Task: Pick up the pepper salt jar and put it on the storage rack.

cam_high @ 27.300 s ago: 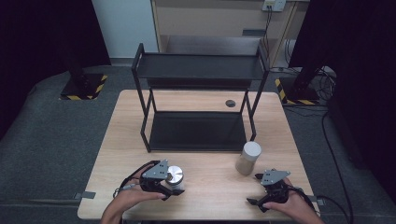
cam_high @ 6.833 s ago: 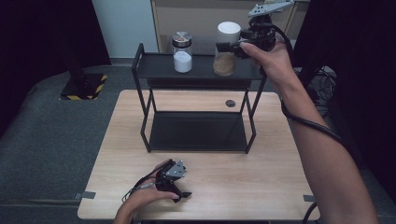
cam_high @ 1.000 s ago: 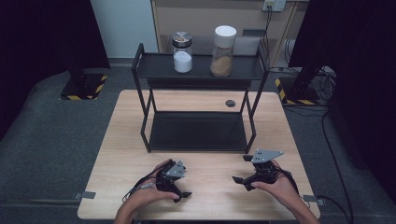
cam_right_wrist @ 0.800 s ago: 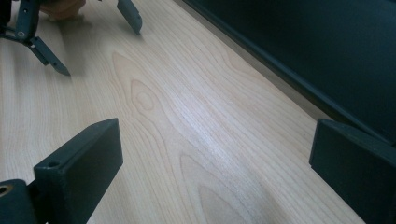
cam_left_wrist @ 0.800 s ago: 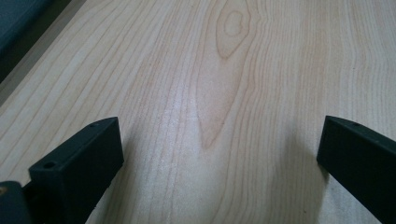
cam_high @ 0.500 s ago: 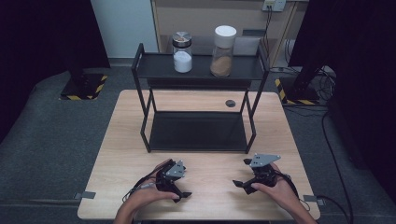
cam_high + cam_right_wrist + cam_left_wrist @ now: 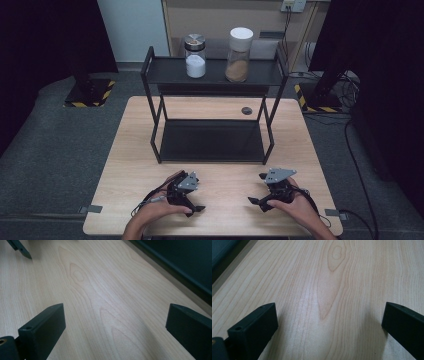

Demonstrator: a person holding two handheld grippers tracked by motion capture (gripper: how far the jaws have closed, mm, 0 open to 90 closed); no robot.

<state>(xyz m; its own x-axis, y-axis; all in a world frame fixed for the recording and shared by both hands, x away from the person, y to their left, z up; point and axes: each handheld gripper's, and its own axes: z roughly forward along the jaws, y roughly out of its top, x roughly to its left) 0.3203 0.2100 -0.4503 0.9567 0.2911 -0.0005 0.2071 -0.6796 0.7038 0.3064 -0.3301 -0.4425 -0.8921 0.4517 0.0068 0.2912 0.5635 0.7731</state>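
The two jars stand side by side, a little apart, on the top shelf of the black metal two-tier rack (image 7: 212, 72) at the far side of the table: a short clear glass jar with a silver metal lid and white powder inside (image 7: 195, 55) on the left, and a taller clear jar with a white lid and brown granules in its lower part (image 7: 238, 54) on the right. Both are upright, so their long axes run vertically. The rack's lower shelf is bare, and a small dark round disc (image 7: 246, 110), perhaps a cable port, sits on the light wooden table (image 7: 300, 135) behind it. Both grippers rest at the near edge, well apart from the jars. The left gripper (image 7: 192, 207) points rightward and the right gripper (image 7: 256, 203) leftward, toward each other, so the jars lie ahead and off to the side of both. Each has its jaws spread wide over bare wood, gripping nothing. The white-lidded jar stands more to the right gripper's side, the silver-lidded one to the left's.
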